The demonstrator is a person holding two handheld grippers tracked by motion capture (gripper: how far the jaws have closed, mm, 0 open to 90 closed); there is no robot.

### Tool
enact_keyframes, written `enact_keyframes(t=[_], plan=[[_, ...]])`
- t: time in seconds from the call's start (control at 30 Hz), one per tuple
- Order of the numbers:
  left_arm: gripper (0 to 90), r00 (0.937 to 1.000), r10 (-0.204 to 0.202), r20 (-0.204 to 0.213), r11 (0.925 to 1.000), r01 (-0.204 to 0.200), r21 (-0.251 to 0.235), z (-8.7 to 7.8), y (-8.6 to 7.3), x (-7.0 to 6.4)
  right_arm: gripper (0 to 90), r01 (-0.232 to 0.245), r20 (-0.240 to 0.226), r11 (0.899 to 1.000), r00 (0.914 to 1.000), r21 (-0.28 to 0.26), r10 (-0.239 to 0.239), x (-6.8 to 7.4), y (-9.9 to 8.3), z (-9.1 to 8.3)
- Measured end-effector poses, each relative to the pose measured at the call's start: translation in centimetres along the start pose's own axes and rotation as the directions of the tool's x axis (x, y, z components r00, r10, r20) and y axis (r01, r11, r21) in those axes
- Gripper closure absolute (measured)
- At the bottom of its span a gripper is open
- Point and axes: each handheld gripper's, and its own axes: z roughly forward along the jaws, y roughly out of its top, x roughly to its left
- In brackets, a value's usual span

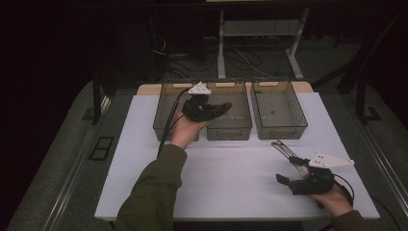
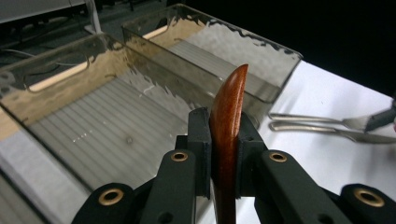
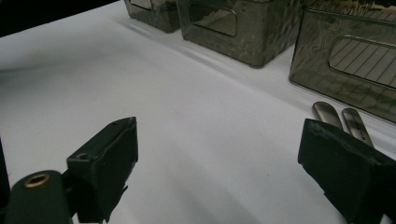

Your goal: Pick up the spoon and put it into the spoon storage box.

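Observation:
My left gripper (image 1: pixel 214 109) hangs over the bins at the back, shut on a reddish-brown wooden utensil (image 2: pixel 229 107) whose rounded end (image 1: pixel 224 106) points right over the middle bin (image 1: pixel 230 130). Two metal utensils (image 1: pixel 286 151) lie side by side on the white table (image 1: pixel 226 178) in front of the right bin (image 1: pixel 281 131). In the left gripper view, one of the metal utensils (image 2: pixel 327 122) shows fork tines. My right gripper (image 1: pixel 291 171) rests low at the front right, its jaws wide open around nothing, just short of the utensil handles (image 3: pixel 327 114).
Three smoky see-through bins stand in a row along the table's back; the left bin (image 1: pixel 161 103) lies under my left hand. A ribbed bin floor (image 2: pixel 93 130) with nothing on it lies under the left gripper. Table legs and cables stand beyond the back edge.

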Motion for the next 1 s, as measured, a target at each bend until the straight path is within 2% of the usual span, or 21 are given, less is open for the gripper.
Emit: enact_keyframes(t=[0.27, 0.47, 0.53, 0.73, 1.0], plan=[[79.6, 0.9998, -0.002, -0.018, 0.9999, 0.001, -0.013, 2.5, 1.8, 1.5, 11.2, -0.006, -0.006, 1.0, 1.0, -0.005, 0.006, 0.0, 0.0, -0.1], [79.6, 0.9996, -0.025, -0.012, 0.9991, 0.025, -0.033, 4.6, 3.1, 2.0, 11.2, -0.012, -0.006, 1.0, 0.9999, -0.01, 0.012, 0.0, 0.0, -0.1], [79.6, 0.9999, -0.008, -0.013, 0.9997, 0.008, -0.023, 5.2, 3.4, 2.2, 11.2, -0.011, -0.009, 1.0, 0.9999, -0.01, 0.011, 0.0, 0.0, -0.2], [79.6, 0.9995, -0.03, -0.01, 0.9992, 0.03, -0.027, 7.2, 4.0, 2.6, 11.2, -0.014, -0.017, 1.0, 0.9998, -0.016, 0.014, 0.0, 0.1, -0.3], [79.6, 0.9993, -0.028, -0.026, 0.9996, 0.028, -0.01, 9.3, 4.1, 2.6, 11.2, -0.02, -0.018, 0.999, 0.9996, -0.025, 0.02, 0.0, 0.1, -0.4]])
